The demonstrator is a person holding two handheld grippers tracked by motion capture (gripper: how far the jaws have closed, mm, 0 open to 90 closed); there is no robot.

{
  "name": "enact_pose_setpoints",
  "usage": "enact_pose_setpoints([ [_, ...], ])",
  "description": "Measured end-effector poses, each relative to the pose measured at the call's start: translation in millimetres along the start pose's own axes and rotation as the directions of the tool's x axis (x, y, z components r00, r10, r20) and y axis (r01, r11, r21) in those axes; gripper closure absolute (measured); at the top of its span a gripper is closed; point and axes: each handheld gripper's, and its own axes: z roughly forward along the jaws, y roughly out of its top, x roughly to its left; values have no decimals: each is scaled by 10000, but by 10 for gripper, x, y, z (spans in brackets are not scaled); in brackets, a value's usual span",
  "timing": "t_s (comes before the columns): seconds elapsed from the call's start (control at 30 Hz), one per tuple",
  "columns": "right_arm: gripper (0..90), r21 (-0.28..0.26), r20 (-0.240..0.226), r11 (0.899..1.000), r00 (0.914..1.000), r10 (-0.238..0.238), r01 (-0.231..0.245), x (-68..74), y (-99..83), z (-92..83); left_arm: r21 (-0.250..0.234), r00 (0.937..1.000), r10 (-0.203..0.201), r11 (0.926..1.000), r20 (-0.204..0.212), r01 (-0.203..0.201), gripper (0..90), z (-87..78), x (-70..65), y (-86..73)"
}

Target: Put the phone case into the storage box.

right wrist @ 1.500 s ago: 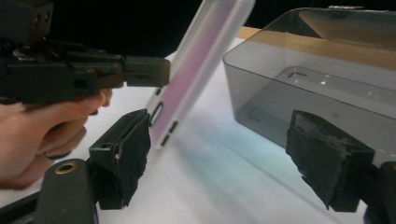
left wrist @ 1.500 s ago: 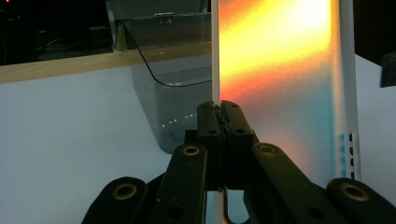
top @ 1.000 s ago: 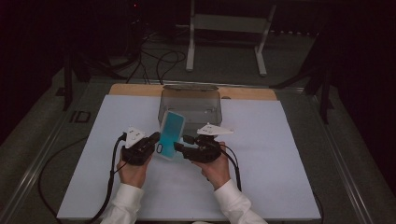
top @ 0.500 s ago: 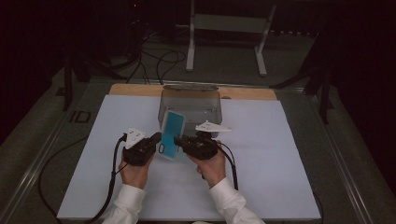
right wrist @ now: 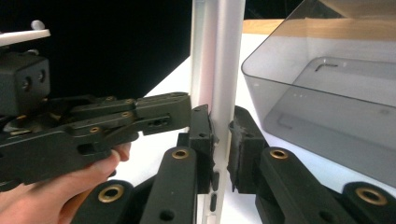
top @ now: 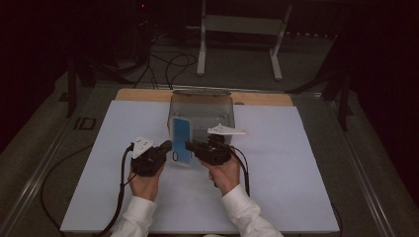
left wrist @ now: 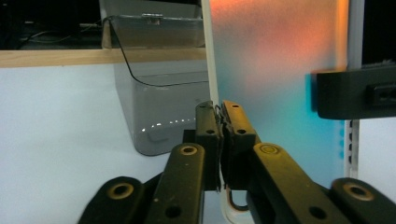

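A flat blue phone (top: 181, 138) with a white frame stands upright on its short edge on the white table sheet (top: 296, 173), just in front of a clear grey plastic box (top: 201, 106). My left gripper (top: 167, 146) is shut on the phone's left edge, and in the left gripper view its jaws (left wrist: 220, 109) pinch the white rim of the phone (left wrist: 275, 70). My right gripper (top: 189, 145) grips the opposite edge. In the right gripper view its pads (right wrist: 219, 119) press both faces of the phone (right wrist: 219, 56).
The open grey box (right wrist: 327, 107) sits at the back middle of the sheet, against a wooden strip (top: 262, 98). Cables trail from both grippers toward the person. A metal stand (top: 237, 29) and cords lie on the floor beyond the table.
My right gripper has moved left and come onto the phone's right edge. The left gripper has kept its hold, and the phone stands slightly more upright.
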Motion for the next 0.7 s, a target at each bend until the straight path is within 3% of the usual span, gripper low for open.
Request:
enact_pose_setpoints([
  [0.17,821,360,166,9992,9997,-200,194,37,42,-11,-4,9992,380,9993,99,-380,632,8,-13,25],
  [0.2,821,430,167,9988,9995,-255,247,41,54,-15,1,9987,498,9988,46,-498,632,0,-15,46],
  [0.23,822,405,162,9990,9997,-179,173,37,70,-21,61,9985,539,9985,22,-540,550,-3,-15,60],
  [0.33,822,536,23,9986,10000,25,-26,13,100,-31,-6,9951,752,9972,-646,-754,312,-16,-14,90],
  [0.43,822,639,104,9979,9999,83,-90,-7,142,-55,-5,9930,890,9960,-776,-893,171,-34,5,118],
  [0.6,821,789,301,9968,9995,88,-112,-41,219,-95,-123,9885,1333,9908,-720,-1345,74,-106,38,171],
  [0.7,821,947,453,9954,9989,91,-134,-65,267,-114,-165,9877,1392,9899,-706,-1407,17,-148,70,201],
])
